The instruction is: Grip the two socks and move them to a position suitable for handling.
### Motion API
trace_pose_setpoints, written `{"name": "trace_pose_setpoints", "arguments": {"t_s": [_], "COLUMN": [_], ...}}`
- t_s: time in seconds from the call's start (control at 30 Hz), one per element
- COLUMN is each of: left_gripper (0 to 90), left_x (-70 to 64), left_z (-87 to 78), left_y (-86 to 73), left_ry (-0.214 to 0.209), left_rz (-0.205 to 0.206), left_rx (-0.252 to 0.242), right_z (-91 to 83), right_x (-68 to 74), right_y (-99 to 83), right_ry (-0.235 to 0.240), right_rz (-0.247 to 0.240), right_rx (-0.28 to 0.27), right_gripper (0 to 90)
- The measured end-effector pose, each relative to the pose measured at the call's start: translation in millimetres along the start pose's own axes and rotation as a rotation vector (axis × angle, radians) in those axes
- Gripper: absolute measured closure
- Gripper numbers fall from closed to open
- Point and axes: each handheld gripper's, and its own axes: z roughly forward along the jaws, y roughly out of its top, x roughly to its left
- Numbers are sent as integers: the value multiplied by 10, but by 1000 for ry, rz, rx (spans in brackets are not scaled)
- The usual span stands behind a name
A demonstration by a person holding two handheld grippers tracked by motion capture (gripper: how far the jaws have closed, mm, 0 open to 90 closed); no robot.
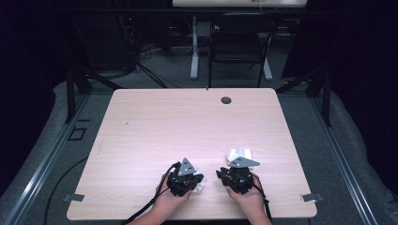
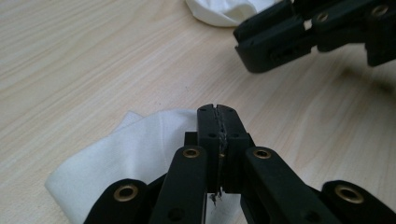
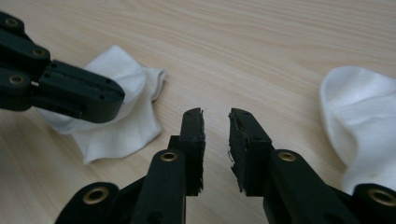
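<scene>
Two small white cotton socks lay near the surface's front edge. My left gripper [image 2: 218, 116], jaws pressed together, sat over one sock [image 2: 126, 158]; whether it pinched fabric I couldn't tell. My right gripper [image 3: 215, 122] was released beside the other sock [image 3: 359, 116]. I judged pairing was starting; next, grasp that sock.

We see the desk [image 1: 155, 122] bare across its far and left parts; near us, 2 white cloths [image 1: 240, 154] and both claws crowd the front edge.

table [image 1: 155, 122] (light wood) | two white cloths [image 1: 240, 154] lying near front edge
</scene>
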Motion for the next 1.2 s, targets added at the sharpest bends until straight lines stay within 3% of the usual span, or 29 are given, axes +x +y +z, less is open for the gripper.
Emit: {"name": "trace_pose_setpoints", "arguments": {"t_s": [0.2,0.57,0.8,0.97,1.2], "left_gripper": [898,899,898,899,898], "left_x": [63,200,202,229,366], "left_z": [-138,-340,-400,-450,-623], "left_y": [16,36,22,-1,-65], "left_ry": [2,7,11,12,51], "left_rz": [-7,-46,-44,-45,-63], "left_rx": [-29,-70,-80,-79,-90], "right_z": [92,246,331,377,381], "right_x": [121,358,412,438,425], "right_y": [18,39,37,23,2], "right_ry": [37,113,121,108,96], "right_rz": [-39,-90,-101,-136,-142], "right_rx": [33,58,47,74,78], "right_gripper": [864,870,862,863,880]}}
